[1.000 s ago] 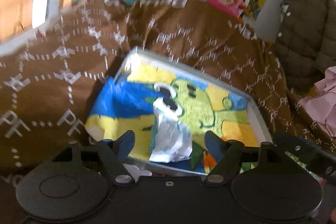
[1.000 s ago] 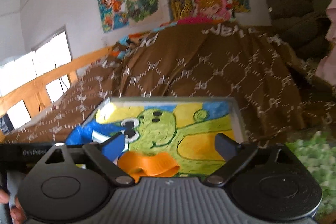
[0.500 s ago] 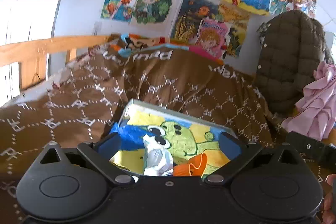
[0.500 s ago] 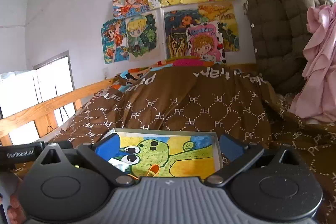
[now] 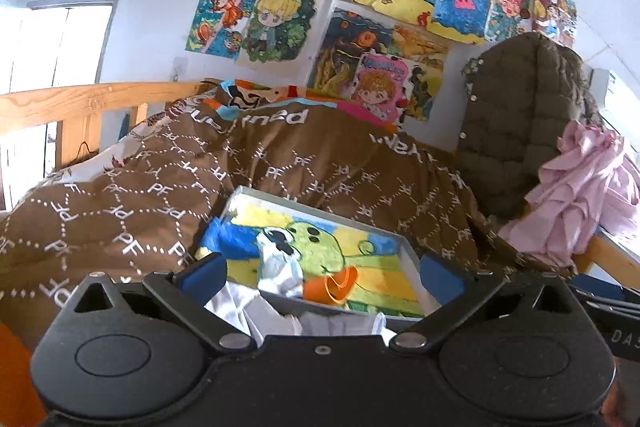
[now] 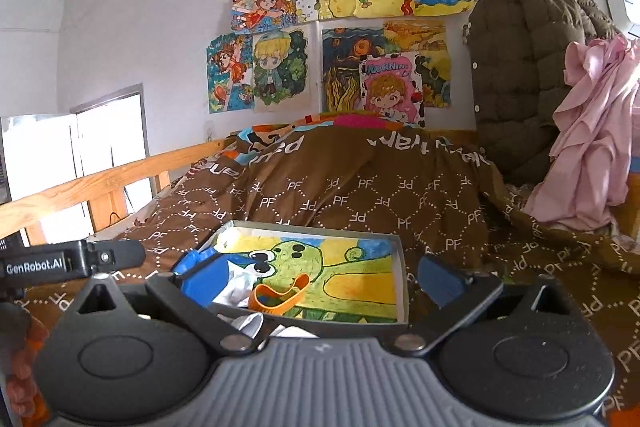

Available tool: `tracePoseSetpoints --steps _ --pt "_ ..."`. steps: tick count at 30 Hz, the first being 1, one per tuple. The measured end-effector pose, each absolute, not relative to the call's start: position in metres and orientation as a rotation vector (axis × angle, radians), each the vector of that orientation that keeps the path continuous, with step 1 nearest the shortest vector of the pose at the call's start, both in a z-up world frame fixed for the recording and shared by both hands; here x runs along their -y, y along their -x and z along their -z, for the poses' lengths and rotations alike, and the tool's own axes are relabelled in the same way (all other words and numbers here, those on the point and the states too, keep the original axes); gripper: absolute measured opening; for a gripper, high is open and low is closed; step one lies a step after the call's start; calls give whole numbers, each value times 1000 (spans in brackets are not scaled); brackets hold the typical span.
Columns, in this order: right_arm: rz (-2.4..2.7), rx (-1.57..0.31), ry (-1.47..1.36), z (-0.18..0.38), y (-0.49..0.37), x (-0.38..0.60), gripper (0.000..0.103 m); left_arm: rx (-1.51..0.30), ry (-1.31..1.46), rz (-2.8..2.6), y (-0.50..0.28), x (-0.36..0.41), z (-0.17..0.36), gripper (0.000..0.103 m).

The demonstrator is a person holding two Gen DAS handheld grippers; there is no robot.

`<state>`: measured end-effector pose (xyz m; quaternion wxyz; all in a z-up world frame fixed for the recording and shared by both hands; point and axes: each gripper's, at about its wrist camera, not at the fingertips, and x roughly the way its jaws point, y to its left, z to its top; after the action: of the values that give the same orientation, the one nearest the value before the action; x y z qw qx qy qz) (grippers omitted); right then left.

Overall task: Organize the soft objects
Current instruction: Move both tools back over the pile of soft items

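Note:
A shallow grey box with a green cartoon drawing on its floor lies on the brown quilt. Inside lie a crumpled white cloth and an orange band. More white cloth lies in front of the box. My left gripper is open and empty, held back from the box's near edge. My right gripper is open and empty, also short of the box. The left gripper's body shows at the left of the right wrist view.
A brown patterned quilt covers the bed. A wooden rail runs along the left. A brown padded coat and pink garment hang at the right. Drawings cover the wall.
Both grippers have pulled back and tilted up from the box, so more wall and bed show. The white cloth and orange band stay in the box.

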<state>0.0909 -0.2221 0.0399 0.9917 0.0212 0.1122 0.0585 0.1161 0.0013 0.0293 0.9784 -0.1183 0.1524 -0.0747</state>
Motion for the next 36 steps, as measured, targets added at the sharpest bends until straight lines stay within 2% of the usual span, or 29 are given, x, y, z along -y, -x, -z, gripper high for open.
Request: tracePoseSetpoints --steps 7,18,36 --pt "-95 -234 -39 -38 -60 225 103 -300 212 156 -81 5 -25 102" --pt "-15 -325 -46 -23 -32 240 103 -393 187 205 -56 11 -9 102" --pt "71 -562 -77 1 -52 253 103 -620 85 362 -67 41 23 102"
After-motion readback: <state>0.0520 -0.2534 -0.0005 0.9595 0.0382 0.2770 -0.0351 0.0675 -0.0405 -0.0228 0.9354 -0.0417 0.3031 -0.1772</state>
